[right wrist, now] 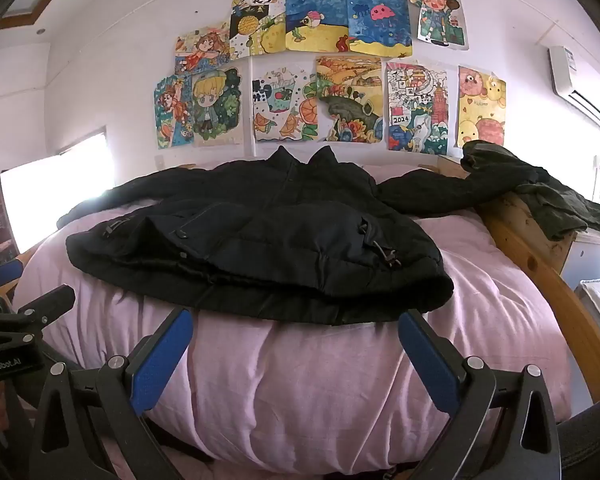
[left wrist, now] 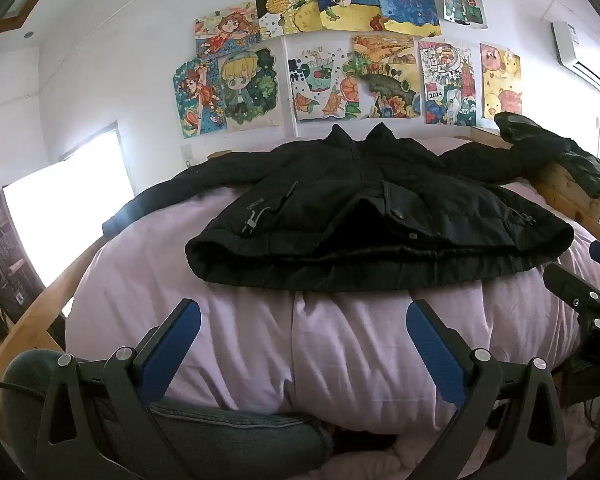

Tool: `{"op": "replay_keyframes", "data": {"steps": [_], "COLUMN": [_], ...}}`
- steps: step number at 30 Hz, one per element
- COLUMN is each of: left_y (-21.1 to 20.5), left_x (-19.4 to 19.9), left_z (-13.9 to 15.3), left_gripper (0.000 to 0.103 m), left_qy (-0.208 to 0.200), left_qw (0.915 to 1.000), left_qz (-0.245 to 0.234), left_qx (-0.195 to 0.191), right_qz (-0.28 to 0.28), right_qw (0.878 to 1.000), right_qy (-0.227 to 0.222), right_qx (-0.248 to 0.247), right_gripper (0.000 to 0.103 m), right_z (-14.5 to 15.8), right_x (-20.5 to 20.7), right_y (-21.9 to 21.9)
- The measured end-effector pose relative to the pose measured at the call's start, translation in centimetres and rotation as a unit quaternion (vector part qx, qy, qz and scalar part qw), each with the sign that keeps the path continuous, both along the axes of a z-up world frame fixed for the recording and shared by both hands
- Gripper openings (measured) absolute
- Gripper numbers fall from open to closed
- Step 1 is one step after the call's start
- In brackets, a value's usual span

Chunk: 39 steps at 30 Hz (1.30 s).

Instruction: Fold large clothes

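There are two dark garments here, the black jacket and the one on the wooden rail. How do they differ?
The black jacket lies spread flat on the pink bedding, sleeves out to both sides; the other dark garment hangs crumpled over the wooden bed rail. The jacket looks black, the other greener. Neither is held by a tool.

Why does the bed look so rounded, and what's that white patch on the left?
Left wrist view: the fisheye lens bulges the pink bedding and blows the window out to pure white. Right wrist view: same bulge, and the black jacket loses detail in shadow.
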<state>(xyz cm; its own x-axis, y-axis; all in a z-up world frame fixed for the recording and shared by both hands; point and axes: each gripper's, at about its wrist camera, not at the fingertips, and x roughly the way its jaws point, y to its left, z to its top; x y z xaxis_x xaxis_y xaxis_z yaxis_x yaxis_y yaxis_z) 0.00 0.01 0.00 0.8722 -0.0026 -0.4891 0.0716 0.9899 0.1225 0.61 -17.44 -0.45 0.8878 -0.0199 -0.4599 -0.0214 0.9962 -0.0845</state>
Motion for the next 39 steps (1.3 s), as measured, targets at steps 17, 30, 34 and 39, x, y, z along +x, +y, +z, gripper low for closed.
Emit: {"op": "replay_keyframes", "data": {"steps": [17, 30, 34, 39], "left_y": [-0.02, 0.00, 0.01, 0.00], "left_x": [-0.05, 0.00, -0.02, 0.00], "left_z": [0.01, 0.00, 0.02, 0.01], "left_gripper": [0.101, 0.101, 0.101, 0.101], "left_qy": [0.000, 0.001, 0.001, 0.001], "left_qw": [1.0000, 1.0000, 1.0000, 1.0000], "left_qz": [0.000, 0.000, 0.000, 0.000], "left_qx": [0.001, 0.002, 0.001, 0.002], "right_qz": [0.000, 0.000, -0.001, -0.001], "right_qw": [1.000, 1.000, 1.000, 1.000], "right_qy": [-0.001, 0.000, 0.000, 0.001], "right_qx": [0.001, 0.002, 0.002, 0.002], "right_gripper": [0.103, 0.103, 0.103, 0.103], "right_z": [0.22, 0.31, 0.33, 0.34], "right_x": [-0.10, -0.07, -0.04, 0.00], "right_y": [-0.33, -0.58, -0.69, -0.79]}}
